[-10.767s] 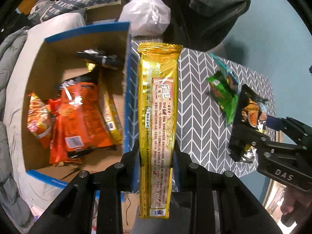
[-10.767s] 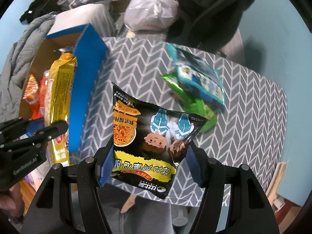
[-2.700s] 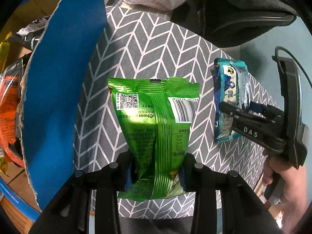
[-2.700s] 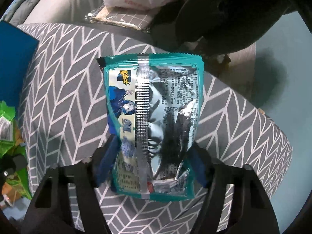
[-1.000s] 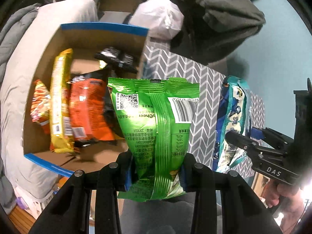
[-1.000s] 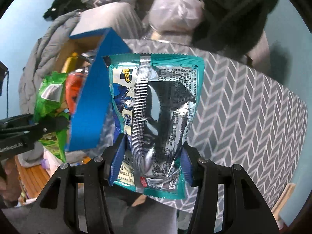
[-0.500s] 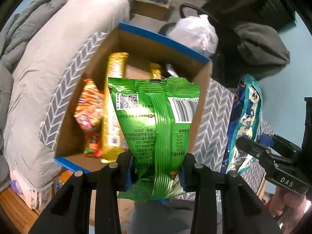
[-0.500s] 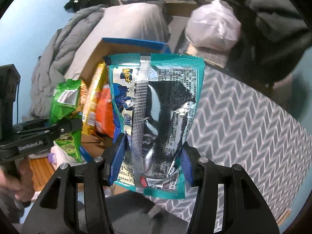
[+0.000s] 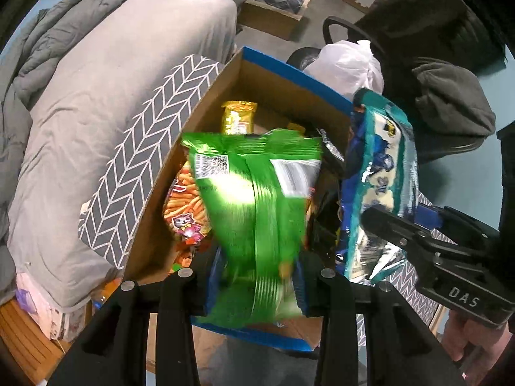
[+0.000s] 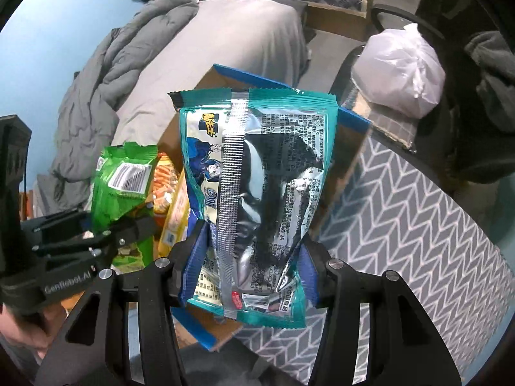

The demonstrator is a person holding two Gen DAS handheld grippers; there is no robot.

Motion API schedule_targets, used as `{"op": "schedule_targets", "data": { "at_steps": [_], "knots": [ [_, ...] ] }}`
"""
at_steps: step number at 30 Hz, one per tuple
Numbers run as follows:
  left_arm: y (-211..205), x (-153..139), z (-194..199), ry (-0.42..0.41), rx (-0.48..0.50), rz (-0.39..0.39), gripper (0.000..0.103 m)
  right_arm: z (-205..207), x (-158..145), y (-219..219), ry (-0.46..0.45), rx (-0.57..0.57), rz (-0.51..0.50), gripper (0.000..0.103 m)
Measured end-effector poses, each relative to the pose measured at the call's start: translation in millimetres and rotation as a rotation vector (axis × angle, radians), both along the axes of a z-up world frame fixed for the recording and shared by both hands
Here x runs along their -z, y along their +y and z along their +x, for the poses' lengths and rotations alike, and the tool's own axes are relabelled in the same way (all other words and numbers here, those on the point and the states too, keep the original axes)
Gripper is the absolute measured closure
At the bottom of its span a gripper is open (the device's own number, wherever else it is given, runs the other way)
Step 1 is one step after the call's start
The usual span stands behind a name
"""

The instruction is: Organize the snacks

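Observation:
A green snack bag point(image 9: 254, 212), motion-blurred, sits between the fingers of my left gripper point(image 9: 254, 276) above the open cardboard box point(image 9: 206, 103) with blue rim; the jaws look wider apart than before. The bag also shows in the right wrist view point(image 10: 124, 173). My right gripper point(image 10: 248, 270) is shut on a teal and silver snack bag point(image 10: 257, 173), held upright over the box's near side; the teal bag shows in the left wrist view point(image 9: 376, 173). Inside the box lie a gold packet point(image 9: 238, 119) and an orange snack bag point(image 9: 186, 206).
The box stands between a grey bed with duvet point(image 9: 80, 96) and a table with a grey chevron cloth point(image 10: 418, 225). A white plastic bag point(image 10: 402, 74) and dark clothing on a chair point(image 9: 450, 96) are behind the table.
Both grippers moved left over the box. The green bag is now blurred and tilting in the left gripper, whose jaws have spread. The right gripper still holds the teal bag.

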State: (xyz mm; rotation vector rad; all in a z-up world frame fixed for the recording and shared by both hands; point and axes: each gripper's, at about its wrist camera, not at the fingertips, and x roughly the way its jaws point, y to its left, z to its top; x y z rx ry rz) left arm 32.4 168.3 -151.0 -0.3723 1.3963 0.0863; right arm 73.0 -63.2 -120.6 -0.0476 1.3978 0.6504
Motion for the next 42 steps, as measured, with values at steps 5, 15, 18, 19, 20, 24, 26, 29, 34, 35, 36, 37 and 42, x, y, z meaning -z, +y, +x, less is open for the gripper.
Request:
{"op": "schedule_targets", "data": {
  "at_steps": [5, 15, 18, 19, 20, 24, 26, 29, 34, 35, 36, 37, 42],
  "knots": [
    [6.1, -4.7, 1.2, -0.026, -0.017, -0.006, 0.061, 4.2, 0.3, 12.4, -0.014, -0.006, -0.027, 0.051],
    [18.0, -23.0, -5.6, -0.064, -0.022, 0.027, 0.042, 2.9, -25.3, 24.0, -0.103, -0.004, -0.069, 0.042],
    [20.3, -34.0, -10.1, -0.088, -0.022, 0.046, 0.036, -0.5, -36.3, 25.1, -0.130, -0.002, -0.076, 0.039],
    [21.6, -36.2, -11.2, -0.092, -0.022, 0.047, 0.036, -1.8, -40.4, 25.1, -0.140, 0.000, -0.076, 0.035],
    [22.3, -38.8, -12.2, -0.094, -0.023, 0.047, 0.036, -3.1, -44.6, 24.9, -0.151, 0.002, -0.076, 0.032],
    [22.5, -51.6, -18.9, -0.114, -0.028, 0.056, 0.032, -8.6, -58.8, 22.5, -0.177, 0.014, -0.070, 0.029],
    [21.7, -58.6, -22.0, -0.125, -0.027, 0.068, 0.026, -11.2, -65.1, 20.4, -0.185, 0.025, -0.067, 0.028],
    [20.7, -69.0, -28.1, -0.150, -0.031, 0.081, 0.024, -15.4, -74.1, 17.5, -0.198, 0.038, -0.062, 0.025],
    [17.5, -80.4, -33.8, -0.166, -0.030, 0.087, 0.024, -22.6, -86.5, 8.7, -0.222, 0.062, -0.055, 0.023],
    [16.5, -82.7, -34.8, -0.170, -0.029, 0.088, 0.022, -24.3, -88.9, 7.0, -0.225, 0.068, -0.054, 0.023],
    [15.7, -84.5, -35.2, -0.172, -0.027, 0.090, 0.022, -25.7, -90.9, 5.0, -0.227, 0.075, -0.055, 0.023],
    [14.7, -86.7, -36.3, -0.175, -0.026, 0.093, 0.022, -26.9, -92.8, 3.0, -0.229, 0.080, -0.055, 0.023],
    [7.6, -98.8, -38.6, -0.193, -0.002, 0.109, 0.022, -34.0, -102.9, -8.6, -0.244, 0.107, -0.050, 0.023]
  ]
}}
